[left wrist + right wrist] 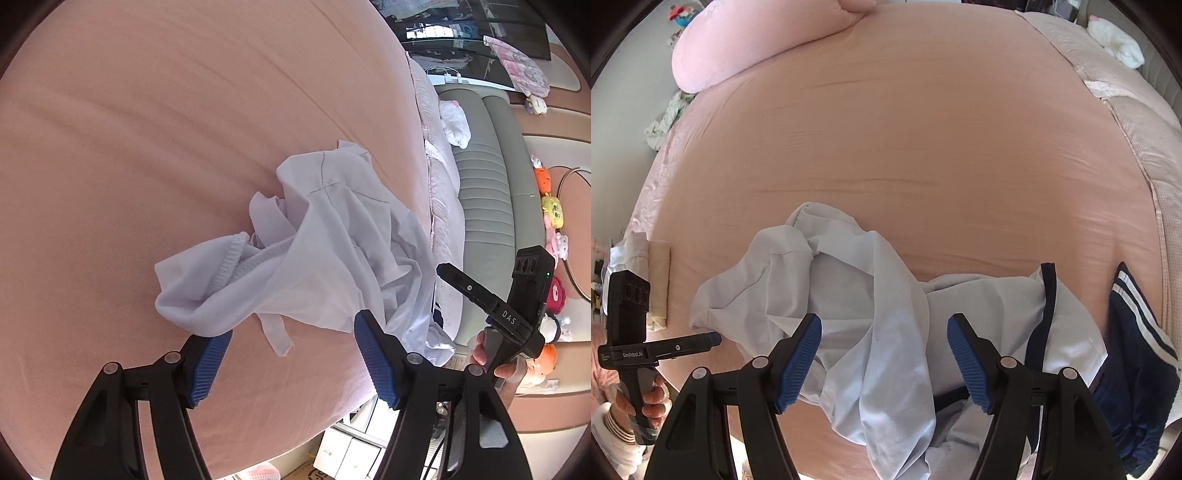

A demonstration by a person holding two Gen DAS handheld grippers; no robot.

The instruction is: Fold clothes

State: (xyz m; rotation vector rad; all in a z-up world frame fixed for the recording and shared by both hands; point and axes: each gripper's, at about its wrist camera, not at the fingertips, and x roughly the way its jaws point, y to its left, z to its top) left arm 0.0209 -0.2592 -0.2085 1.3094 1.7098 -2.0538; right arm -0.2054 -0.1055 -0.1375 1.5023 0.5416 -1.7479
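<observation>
A crumpled white garment lies in a heap on the pink bed sheet, near the bed's edge. My left gripper stands open at the heap's near edge, and the cloth rests over its left pad's tip. In the right wrist view the same white garment spreads under my right gripper, which points steeply down and is open with nothing pinched. The garment has navy trim and a navy collar with white stripes at the right. A hand holds each gripper's handle.
A pink pillow lies at the far left of the bed. A small stack of folded clothes sits at the left edge. A grey padded headboard, a white plush and several toys line the right.
</observation>
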